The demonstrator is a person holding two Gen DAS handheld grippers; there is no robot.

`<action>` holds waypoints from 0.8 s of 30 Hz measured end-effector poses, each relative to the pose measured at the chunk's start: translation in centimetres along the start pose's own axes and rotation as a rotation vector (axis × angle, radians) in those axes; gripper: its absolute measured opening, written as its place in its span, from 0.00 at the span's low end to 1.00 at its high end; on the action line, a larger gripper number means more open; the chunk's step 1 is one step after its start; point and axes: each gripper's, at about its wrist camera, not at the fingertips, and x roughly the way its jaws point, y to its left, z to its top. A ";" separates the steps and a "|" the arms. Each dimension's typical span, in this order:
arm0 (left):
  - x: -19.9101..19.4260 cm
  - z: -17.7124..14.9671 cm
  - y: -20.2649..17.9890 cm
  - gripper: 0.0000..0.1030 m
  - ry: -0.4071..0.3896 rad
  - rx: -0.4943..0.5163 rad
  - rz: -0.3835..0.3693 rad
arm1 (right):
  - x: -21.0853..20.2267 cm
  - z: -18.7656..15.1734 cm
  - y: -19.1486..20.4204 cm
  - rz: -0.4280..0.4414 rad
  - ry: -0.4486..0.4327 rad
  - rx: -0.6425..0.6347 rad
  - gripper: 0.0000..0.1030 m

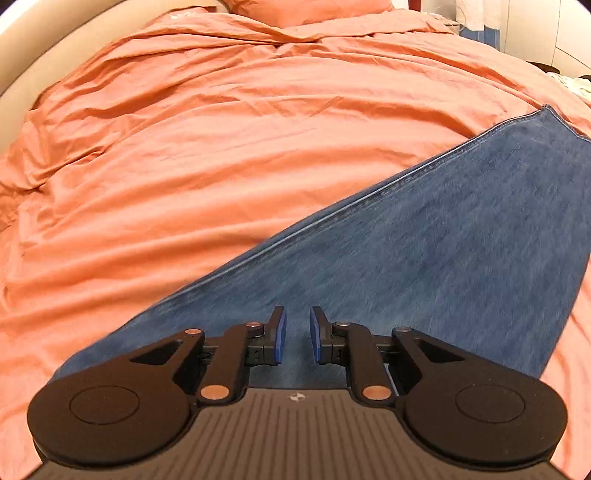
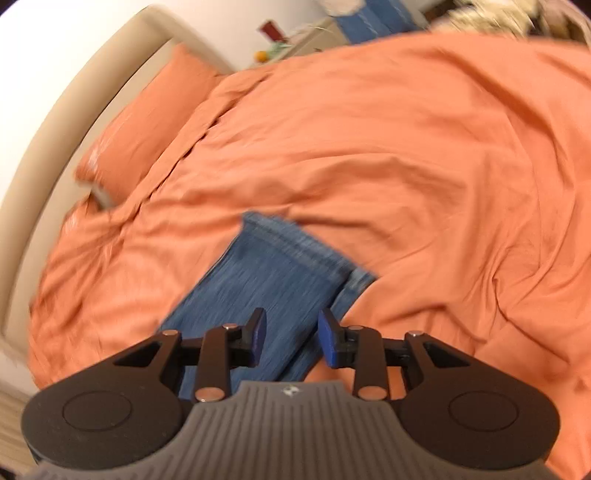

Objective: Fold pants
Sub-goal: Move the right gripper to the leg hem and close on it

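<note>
Blue denim pants (image 1: 424, 240) lie flat on an orange bed cover (image 1: 221, 155), running from bottom left to the leg hem at upper right. My left gripper (image 1: 297, 334) is open and empty, just above the denim. In the right wrist view the pants' legs (image 2: 266, 280) lie one on the other, hems (image 2: 295, 243) pointing away. My right gripper (image 2: 291, 338) is open and empty above the legs near their right edge. That view is blurred.
An orange pillow (image 2: 147, 122) lies at the head of the bed by a beige padded headboard (image 2: 44, 140). Furniture and clutter (image 2: 295, 33) stand past the far side. The bed cover (image 2: 443, 166) is wrinkled all around the pants.
</note>
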 end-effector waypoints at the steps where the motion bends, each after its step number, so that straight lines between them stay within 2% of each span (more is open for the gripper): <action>1: 0.6 0.5 -0.4 0.20 0.004 0.005 -0.002 | 0.5 0.6 -0.8 -0.008 -0.004 0.027 0.28; 4: 2.2 1.5 -1.4 0.20 0.018 0.025 -0.019 | 2.2 1.5 -2.4 -0.005 -0.003 0.076 0.27; 7: 3.8 2.0 -2.4 0.20 0.033 0.041 -0.025 | 3.5 1.6 -2.7 0.046 0.005 0.109 0.25; 9: 4.9 2.1 -2.8 0.20 0.050 0.040 -0.029 | 3.8 1.7 -2.3 0.051 0.003 0.093 0.00; 15: 6.8 2.1 -3.5 0.19 0.048 0.021 -0.043 | -0.2 2.3 0.2 0.049 -0.079 -0.089 0.00; 20: 7.5 2.3 -4.1 0.20 0.033 0.006 -0.033 | 2.8 1.7 -2.2 -0.039 -0.021 -0.074 0.00; 23: 7.3 2.6 -3.9 0.27 0.028 0.002 -0.034 | 3.9 1.5 -2.1 -0.074 0.003 -0.121 0.01; 24: 7.0 2.6 -3.9 0.31 0.018 0.000 -0.035 | 3.7 1.6 -1.6 -0.094 -0.002 -0.157 0.13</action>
